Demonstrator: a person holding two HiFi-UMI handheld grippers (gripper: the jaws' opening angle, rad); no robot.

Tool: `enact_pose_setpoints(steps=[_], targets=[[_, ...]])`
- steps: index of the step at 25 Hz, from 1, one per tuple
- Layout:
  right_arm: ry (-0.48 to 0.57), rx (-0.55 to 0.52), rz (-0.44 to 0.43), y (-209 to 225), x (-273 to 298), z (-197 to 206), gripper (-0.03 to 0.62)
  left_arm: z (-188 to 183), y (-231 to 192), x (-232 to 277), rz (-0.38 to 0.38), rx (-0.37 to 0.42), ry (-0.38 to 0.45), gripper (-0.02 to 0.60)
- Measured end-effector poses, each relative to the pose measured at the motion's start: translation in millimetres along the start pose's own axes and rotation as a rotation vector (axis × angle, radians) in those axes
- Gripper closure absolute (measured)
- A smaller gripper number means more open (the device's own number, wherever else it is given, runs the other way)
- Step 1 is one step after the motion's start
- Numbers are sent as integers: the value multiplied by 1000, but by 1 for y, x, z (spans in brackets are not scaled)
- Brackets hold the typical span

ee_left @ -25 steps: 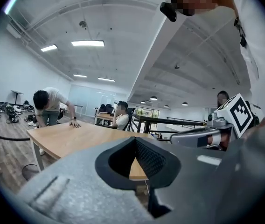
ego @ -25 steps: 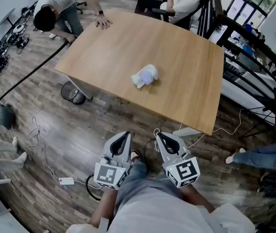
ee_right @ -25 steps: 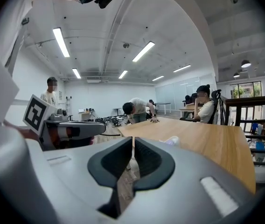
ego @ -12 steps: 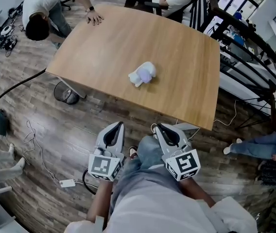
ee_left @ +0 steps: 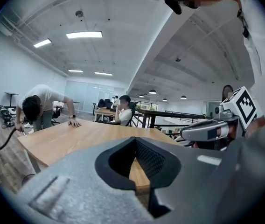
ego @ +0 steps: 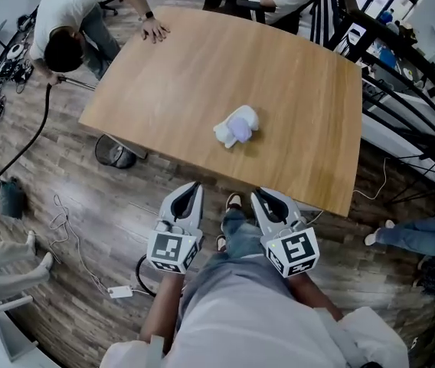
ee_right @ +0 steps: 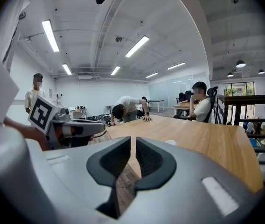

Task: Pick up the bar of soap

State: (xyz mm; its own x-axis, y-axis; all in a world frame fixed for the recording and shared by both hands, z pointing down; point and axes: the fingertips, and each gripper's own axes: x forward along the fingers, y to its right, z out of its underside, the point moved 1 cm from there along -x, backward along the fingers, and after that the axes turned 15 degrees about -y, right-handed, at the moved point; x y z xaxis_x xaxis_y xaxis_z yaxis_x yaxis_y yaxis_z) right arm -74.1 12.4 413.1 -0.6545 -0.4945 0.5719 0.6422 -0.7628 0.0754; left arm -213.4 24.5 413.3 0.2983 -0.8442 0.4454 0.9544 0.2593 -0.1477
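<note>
One white-and-lilac soap bar (ego: 237,125), one light wooden surface (ego: 179,75), two grey tools: left tool (ego: 194,185), right tool (ego: 258,194).

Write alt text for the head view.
A white-and-lilac bar of soap lies on a wooden table. Short of its near edge, the left gripper is shut and the right gripper has just been opening its jaws; both empty. A person leans on the far-left corner.
</note>
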Motion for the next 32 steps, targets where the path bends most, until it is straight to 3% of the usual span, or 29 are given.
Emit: enact_pose_setpoints(steps=[11, 17, 28, 32], targets=[[-14, 97, 45, 100, 71, -20, 546, -24, -32, 141, 79, 177, -159, 578], [-37, 120, 11, 131, 105, -22, 546, -37, -38, 204, 119, 225, -219, 580], [-117, 195, -36, 145, 156, -8, 522, 3, -55, 277, 203, 293, -410, 578], [-156, 224, -30, 145, 167, 1, 513, 23, -59, 290, 195, 339, -478, 578]])
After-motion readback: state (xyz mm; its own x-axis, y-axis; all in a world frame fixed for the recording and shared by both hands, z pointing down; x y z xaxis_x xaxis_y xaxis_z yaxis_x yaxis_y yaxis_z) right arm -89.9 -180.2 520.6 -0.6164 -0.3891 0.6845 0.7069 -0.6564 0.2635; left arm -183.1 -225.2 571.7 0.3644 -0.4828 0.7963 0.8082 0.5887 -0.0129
